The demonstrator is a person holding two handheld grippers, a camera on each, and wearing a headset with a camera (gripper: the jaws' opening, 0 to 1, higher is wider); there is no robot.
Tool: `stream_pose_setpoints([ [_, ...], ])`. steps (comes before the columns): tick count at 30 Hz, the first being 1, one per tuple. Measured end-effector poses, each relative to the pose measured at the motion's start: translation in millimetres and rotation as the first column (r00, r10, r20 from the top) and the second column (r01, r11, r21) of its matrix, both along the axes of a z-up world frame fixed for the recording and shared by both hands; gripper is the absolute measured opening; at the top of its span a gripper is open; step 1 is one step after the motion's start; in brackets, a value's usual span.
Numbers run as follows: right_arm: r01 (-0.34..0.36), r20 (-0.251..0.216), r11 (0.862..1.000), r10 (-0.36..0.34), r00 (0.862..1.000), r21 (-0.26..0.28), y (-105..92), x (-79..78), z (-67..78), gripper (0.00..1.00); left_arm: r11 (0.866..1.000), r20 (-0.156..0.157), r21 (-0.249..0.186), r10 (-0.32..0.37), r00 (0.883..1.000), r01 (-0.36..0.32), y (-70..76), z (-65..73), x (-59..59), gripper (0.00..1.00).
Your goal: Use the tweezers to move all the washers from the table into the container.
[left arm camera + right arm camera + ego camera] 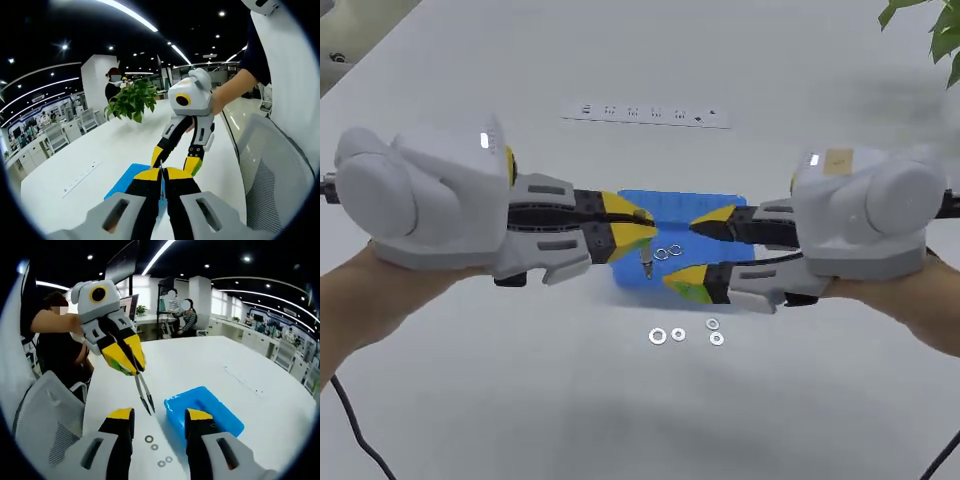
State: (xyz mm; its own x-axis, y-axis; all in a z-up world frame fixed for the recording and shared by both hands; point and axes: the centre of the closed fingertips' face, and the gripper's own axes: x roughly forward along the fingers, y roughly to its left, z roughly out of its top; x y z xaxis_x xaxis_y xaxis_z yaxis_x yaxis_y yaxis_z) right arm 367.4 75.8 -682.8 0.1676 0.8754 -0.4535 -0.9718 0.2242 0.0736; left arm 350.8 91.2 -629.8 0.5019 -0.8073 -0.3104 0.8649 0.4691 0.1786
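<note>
My left gripper is shut on a pair of metal tweezers, whose tips point down over the blue container. In the right gripper view the tweezers hang from the left gripper next to the container. Two washers appear to lie inside the container. Several washers sit on the white table in front of it, also seen as washers between my right jaws. My right gripper is open and holds nothing, its jaws facing the left gripper's.
A white power strip lies on the table beyond the container. A green plant stands at the far right. A grey mesh chair is beside the table, and people stand in the background.
</note>
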Motion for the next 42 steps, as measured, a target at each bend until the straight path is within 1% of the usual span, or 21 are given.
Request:
stream_pose_setpoints([
  [2,0.029,-0.048,0.999,-0.029,0.998,0.018,-8.8,-2.8,-4.3,0.44,1.0,-0.007,-0.004,-0.008,1.0,0.008,-2.1,-2.7,-4.5,0.06],
  [5,0.045,-0.081,0.999,-0.044,0.996,0.008,-22.1,-8.0,-13.7,0.48,1.0,-0.02,-0.006,-0.017,1.0,0.016,-3.8,-9.6,-10.0,0.06],
  [6,0.05,-0.091,0.999,-0.05,0.995,0.003,-25.7,-9.8,-17.0,0.49,1.0,-0.03,-0.005,-0.019,0.999,0.019,-4.3,-14.3,-12.2,0.06],
  [7,0.052,-0.1,0.999,-0.052,0.994,-0.004,-30.7,-12.6,-21.3,0.51,1.0,-0.034,-0.004,-0.021,0.999,0.021,-4.5,-16.2,-13.2,0.06],
  [9,0.052,-0.118,0.998,-0.054,0.992,-0.016,-37.5,-17.9,-27.6,0.54,1.0,-0.046,-0.003,-0.025,0.999,0.025,-5.7,-24.9,-16.3,0.06],
  [12,0.043,-0.123,0.998,-0.047,0.991,-0.034,-45.9,-23.1,-35.1,0.58,1.0,-0.065,-0.008,-0.02,0.998,0.019,-7.6,-34.1,-17.3,0.06],
  [13,0.044,-0.089,0.998,-0.048,0.995,-0.046,-49.6,-22.2,-36.8,0.58,1.0,-0.071,-0.011,-0.021,0.997,0.02,-8.8,-36.2,-17.8,0.06],
  [14,0.04,-0.077,0.998,-0.044,0.996,-0.049,-50.9,-22.8,-36.9,0.58,1.0,-0.077,-0.012,-0.022,0.997,0.021,-10.4,-39.2,-18.0,0.06],
  [16,0.036,-0.097,0.998,-0.04,0.994,-0.046,-53.4,-24.6,-38.6,0.6,1.0,-0.085,-0.011,-0.025,0.996,0.024,-13.1,-43.5,-17.5,0.06],
  [18,0.045,-0.099,0.998,-0.049,0.994,-0.043,-55.1,-24.1,-39.0,0.64,1.0,-0.094,-0.013,-0.027,0.995,0.026,-15.0,-47.5,-16.1,0.06],
  [20,0.051,-0.092,0.998,-0.055,0.994,-0.045,-57.4,-23.1,-39.4,0.64,1.0,-0.102,-0.015,-0.026,0.994,0.024,-16.2,-51.8,-14.1,0.06],
  [21,0.054,-0.094,0.998,-0.058,0.994,-0.043,-58.2,-22.8,-39.6,0.65,1.0,-0.107,-0.023,-0.022,0.994,0.02,-16.4,-53.3,-13.1,0.06],
  [22,0.06,-0.098,0.997,-0.063,0.993,-0.04,-58.9,-22.9,-39.4,0.65,0.999,-0.112,-0.034,-0.015,0.994,0.011,-16.1,-54.7,-11.2,0.06],
  [23,0.064,-0.105,0.997,-0.067,0.992,-0.036,-59.7,-23.5,-40.1,0.66,0.999,-0.126,-0.048,-0.006,0.992,0.0,-15.8,-57.5,-9.3,0.06],
  [26,0.07,-0.111,0.997,-0.074,0.991,-0.042,-62.2,-24.2,-44.0,0.69,0.999,-0.138,-0.049,-0.003,0.99,-0.004,-16.1,-63.1,-7.6,0.06],
  [31,0.058,-0.142,0.997,-0.065,0.988,-0.052,-63.9,-30.6,-52.8,0.71,0.998,-0.16,-0.057,0.006,0.987,-0.015,-16.3,-70.6,-6.6,0.06],
  [35,0.055,-0.169,0.997,-0.063,0.984,-0.052,-61.6,-33.1,-58.4,0.75,0.998,-0.173,-0.055,0.0,0.985,-0.01,-17.3,-75.3,-8.1,0.06],
  [39,0.046,-0.182,0.998,-0.054,0.982,-0.048,-57.3,-36.3,-58.9,0.76,0.999,-0.182,-0.046,0.002,0.983,-0.011,-16.5,-81.3,-8.6,0.06],
  [40,0.043,-0.182,0.998,-0.051,0.982,-0.048,-56.0,-36.6,-59.1,0.76,0.998,-0.18,-0.06,0.002,0.984,-0.013,-16.8,-79.8,-8.5,0.06],
  [42,0.041,-0.187,0.998,-0.049,0.981,-0.044,-54.2,-37.6,-58.6,0.76,0.998,-0.179,-0.057,0.003,0.984,-0.013,-16.1,-80.0,-8.5,0.06],
])
